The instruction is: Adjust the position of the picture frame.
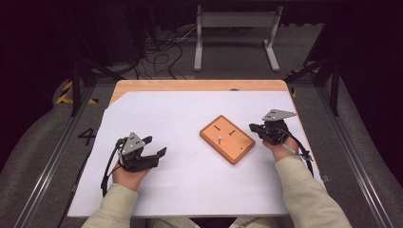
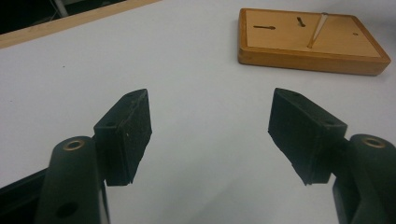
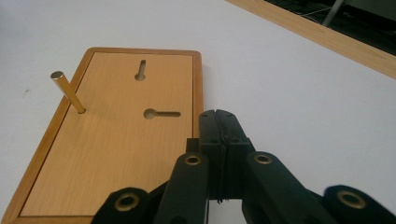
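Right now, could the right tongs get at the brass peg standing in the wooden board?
Probably yes: the right tongs sit shut at the wooden board edge, nothing between them and the brass peg; they would need opening first.

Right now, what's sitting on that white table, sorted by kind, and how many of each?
Wooden board: 1
Brass peg standing in the board: 1
Hand-held tools, left tool open, right tool shut: 2
Total: 4
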